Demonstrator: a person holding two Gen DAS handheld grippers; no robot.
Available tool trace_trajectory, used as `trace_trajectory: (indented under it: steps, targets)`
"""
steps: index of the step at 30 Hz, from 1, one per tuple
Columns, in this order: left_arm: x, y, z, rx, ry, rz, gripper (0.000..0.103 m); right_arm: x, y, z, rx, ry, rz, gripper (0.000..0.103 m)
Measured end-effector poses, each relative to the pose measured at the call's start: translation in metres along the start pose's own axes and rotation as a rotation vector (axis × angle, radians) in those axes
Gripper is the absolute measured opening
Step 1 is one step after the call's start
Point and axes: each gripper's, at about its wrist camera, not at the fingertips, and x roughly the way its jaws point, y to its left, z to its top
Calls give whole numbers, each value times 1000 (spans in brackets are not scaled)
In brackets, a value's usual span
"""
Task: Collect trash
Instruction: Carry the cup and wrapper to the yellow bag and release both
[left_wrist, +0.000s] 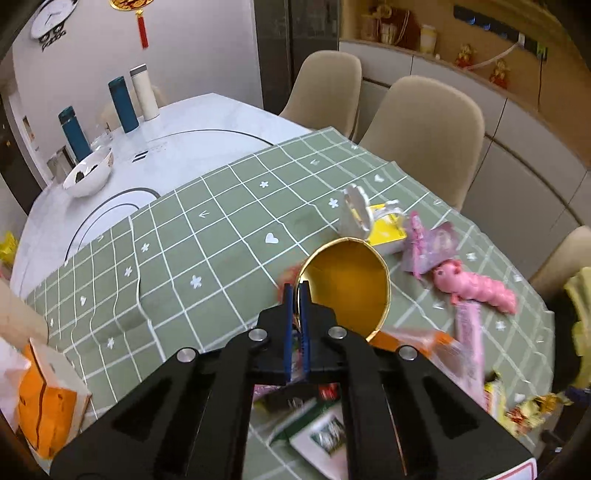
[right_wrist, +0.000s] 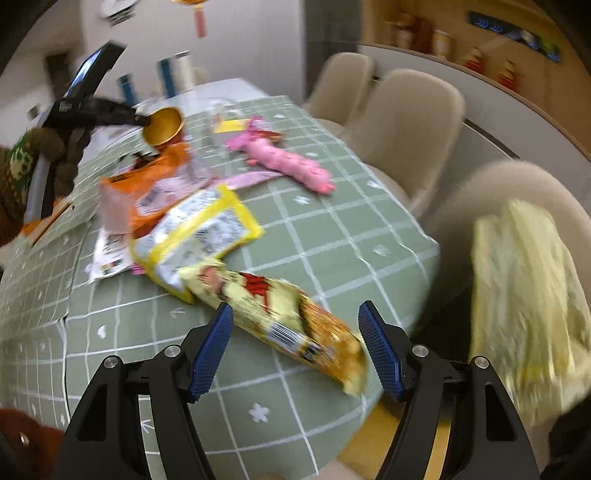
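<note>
My left gripper (left_wrist: 298, 291) is shut on the rim of a gold paper cup (left_wrist: 347, 284) and holds it above the green checked tablecloth (left_wrist: 207, 236). The cup and the left gripper also show in the right wrist view, the cup (right_wrist: 162, 123) at the upper left. My right gripper (right_wrist: 295, 314) is open, its blue pads either side of a yellow snack wrapper (right_wrist: 280, 317) lying near the table's edge. Other wrappers lie on the cloth: a yellow-edged packet (right_wrist: 199, 232), an orange packet (right_wrist: 147, 184), and a pink one (left_wrist: 469, 339).
A pink toy (left_wrist: 476, 288) (right_wrist: 288, 166) and a yellow carton (left_wrist: 384, 229) lie on the cloth. A white bowl (left_wrist: 88, 177) and three flasks (left_wrist: 123, 103) stand on the bare white table. Beige chairs (left_wrist: 424, 133) line the far side. A yellow bag (right_wrist: 524, 295) is at right.
</note>
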Motion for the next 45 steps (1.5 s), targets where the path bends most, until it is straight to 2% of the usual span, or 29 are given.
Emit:
trace_trajectory:
  steps: [4, 6, 8, 9, 10, 11, 18, 25, 31, 35, 38, 41, 45]
  targets:
    - [-30, -3, -8, -8, -21, -52, 3, 17, 11, 7, -100, 52, 44, 66]
    - [-47, -9, -16, -4, -27, -84, 3, 24, 17, 3, -125, 82, 52, 56]
    - [-59, -14, -22, -3, -34, -113, 3, 27, 22, -4, -150, 98, 34, 39]
    - [-68, -18, -27, 1, -42, -128, 3, 26, 24, -7, -161, 94, 11, 37]
    - [-75, -22, -30, 5, -48, -138, 3, 24, 26, -10, -165, 81, -4, 28]
    - [-81, -25, -33, 10, -55, -148, 3, 22, 25, -12, -146, 87, 24, 18]
    - [-117, -56, -58, 54, -82, -206, 3, -19, 9, -13, 21, -1, 118, 15]
    - [-134, -90, -71, 91, -65, -259, 3, -70, -9, -10, 89, -119, 98, 15]
    - [-160, -143, -58, 162, -116, -335, 3, -114, -45, -20, 141, -211, -30, 15]
    - [-168, -193, -35, 201, -137, -457, 3, -141, -89, -39, 236, -229, -153, 15]
    - [-165, -247, -19, 243, -130, -582, 3, -158, -122, -54, 312, -230, -248, 15]
    - [-155, -292, -11, 276, -103, -688, 3, -177, -159, -70, 410, -234, -322, 15]
    - [-127, -368, -6, 316, 20, -835, 3, -195, -199, -95, 524, -225, -403, 15]
